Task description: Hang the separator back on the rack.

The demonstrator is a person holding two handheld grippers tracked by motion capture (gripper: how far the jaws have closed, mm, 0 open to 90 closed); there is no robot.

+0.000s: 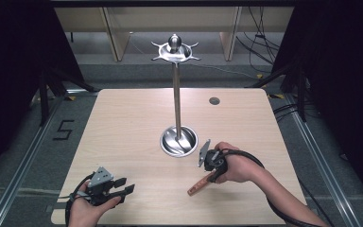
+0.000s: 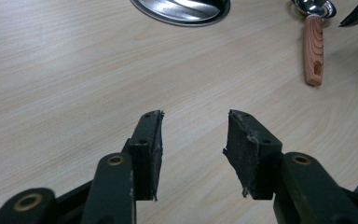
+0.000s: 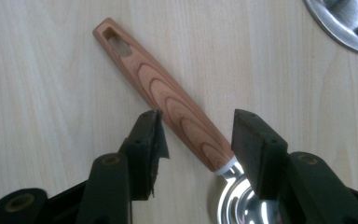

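Left gripper [image 1: 123, 186] sits at the near counter [image 1: 123, 123] edge, fingers [image 2: 149, 149] spread, nothing between them. Right gripper [image 3: 196, 140] hovers over the ladle [image 3: 168, 100], fingers wide apart straddling the handle's lower end without pinching it. Ladle lies flat on the counter, just short of the stand base [image 1: 178, 141], wooden handle [image 1: 198, 187] pointing toward the person. Judging by looks: light, stiff, handle grippy wood; steel bowl [image 3: 235, 205] is slick and rounded (bad place to pinch). Best hold is probably mid-handle, across the width. Hang hole at the handle end likely suits the hooks on the stand top [image 1: 175, 51], far back.
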